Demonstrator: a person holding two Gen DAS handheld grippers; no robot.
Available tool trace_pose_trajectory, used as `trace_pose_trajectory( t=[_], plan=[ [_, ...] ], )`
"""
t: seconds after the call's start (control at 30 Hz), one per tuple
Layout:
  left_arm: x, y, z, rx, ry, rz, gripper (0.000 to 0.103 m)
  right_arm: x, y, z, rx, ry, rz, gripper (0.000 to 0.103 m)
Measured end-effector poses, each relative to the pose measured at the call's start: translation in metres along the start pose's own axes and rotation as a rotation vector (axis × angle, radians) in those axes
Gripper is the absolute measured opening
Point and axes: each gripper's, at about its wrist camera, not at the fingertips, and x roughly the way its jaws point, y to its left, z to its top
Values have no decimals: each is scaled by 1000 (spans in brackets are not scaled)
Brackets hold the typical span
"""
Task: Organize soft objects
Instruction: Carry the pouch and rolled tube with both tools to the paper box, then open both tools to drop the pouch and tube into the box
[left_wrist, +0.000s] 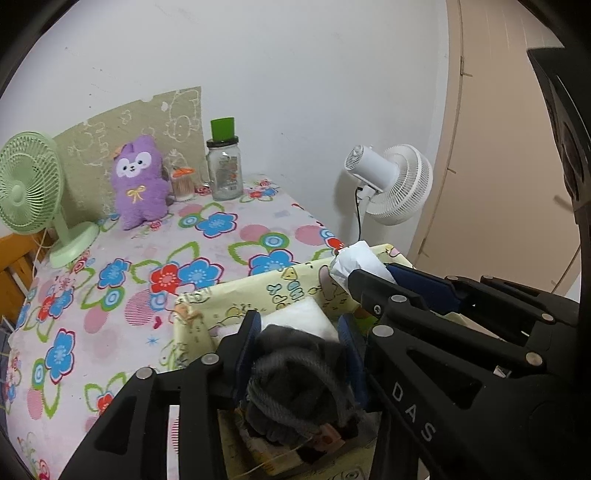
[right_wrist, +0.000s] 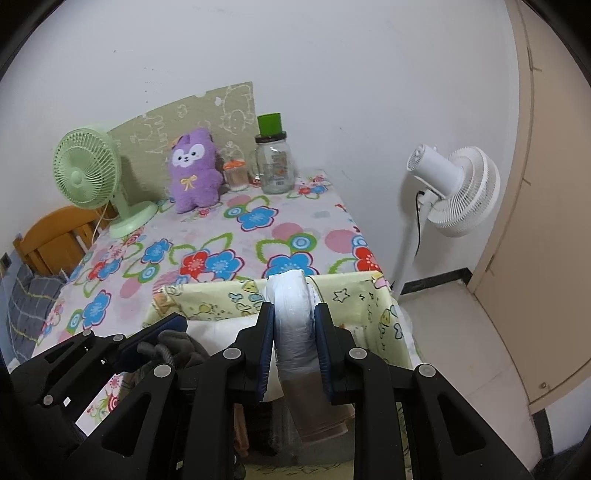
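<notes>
Lower centre: left gripper (left_wrist: 299, 332) pinches grey sock bundle (left_wrist: 295, 373) over yellow fabric bin (left_wrist: 236, 306); right gripper (right_wrist: 295, 314) clamps white plastic-wrapped roll (right_wrist: 291, 317). Beyond: purple plush (left_wrist: 139, 181), glass jar (left_wrist: 224, 166), green fan (left_wrist: 29, 188), white fan (left_wrist: 391, 184).

Two fans (right_wrist: 86, 173), one plush (right_wrist: 192, 170).

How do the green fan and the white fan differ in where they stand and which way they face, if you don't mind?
The green fan stands on the flowered table; the white fan stands on the floor beside it. The green fan faces the camera; the white fan shows its motor housing and faces away. Both have round grilles.
</notes>
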Motion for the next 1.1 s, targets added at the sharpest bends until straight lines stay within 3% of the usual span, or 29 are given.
trace_pose_trajectory(
  t=[0.07,0.17,0.53,0.63,0.7,0.8,1.1],
  plan=[
    [2,-2,0,0,-3,2,71,3,-3,-1,6,2,1,24],
    [4,-3,0,2,-7,28,78,5,-7,-1,13,2,-1,24],
    [0,-1,-4,22,2,74,87,6,-6,-4,25,12,10,27],
    [-4,2,-6,14,0,82,90,4,-4,-6,29,13,6,40],
    [-6,5,-8,14,5,94,93,1,-2,-8,31,11,14,57],
    [-12,8,-12,15,-2,94,93,-5,3,-11,36,-10,16,68],
    [-39,27,-20,-15,-38,121,98,-27,25,-18,18,-53,2,82]
  ],
)
